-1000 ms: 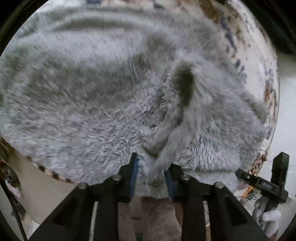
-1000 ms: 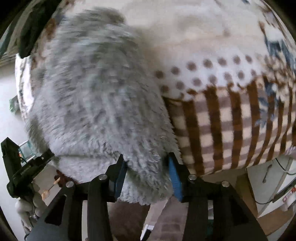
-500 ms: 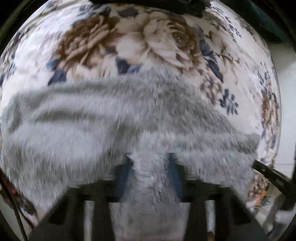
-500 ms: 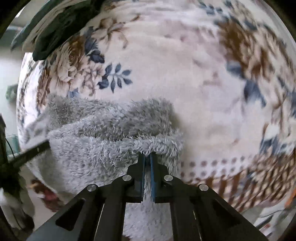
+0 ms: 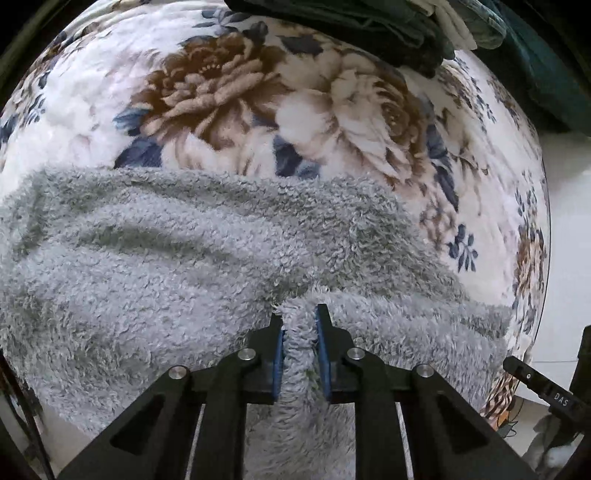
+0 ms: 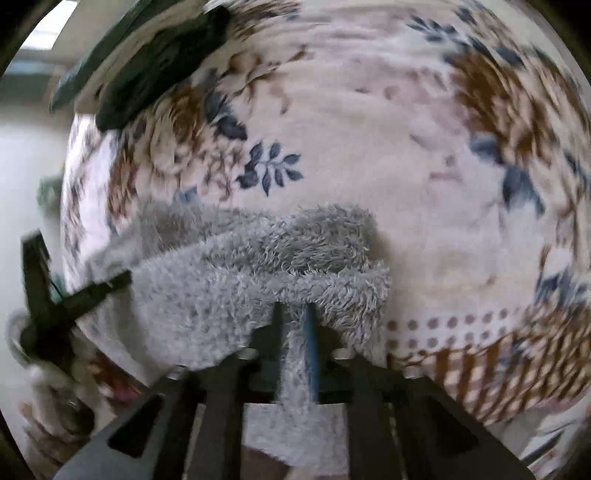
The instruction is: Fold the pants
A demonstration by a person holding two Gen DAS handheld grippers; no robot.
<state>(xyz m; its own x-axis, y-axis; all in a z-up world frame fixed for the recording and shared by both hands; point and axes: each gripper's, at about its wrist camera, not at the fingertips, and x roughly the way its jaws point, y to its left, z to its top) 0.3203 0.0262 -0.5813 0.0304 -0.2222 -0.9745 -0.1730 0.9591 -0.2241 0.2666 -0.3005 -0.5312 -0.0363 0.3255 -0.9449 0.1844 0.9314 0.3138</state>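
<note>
Pants, grey shaggy fleece, lie on floral blanket, long axis running left-right across the left view, folded layers stacked. Left gripper fingers narrow, pinching a fleece ridge at the near edge. Right gripper likewise clamped on a fold by the pants' right end. Bare blanket beyond; dark clothes at far edge.

pants fuzzy pale grey. blanket beneath cream, brown and beige roses, navy leaves; brown checks and dots along its edge. dark green cloth beyond pants. fingers black, blue pads.
</note>
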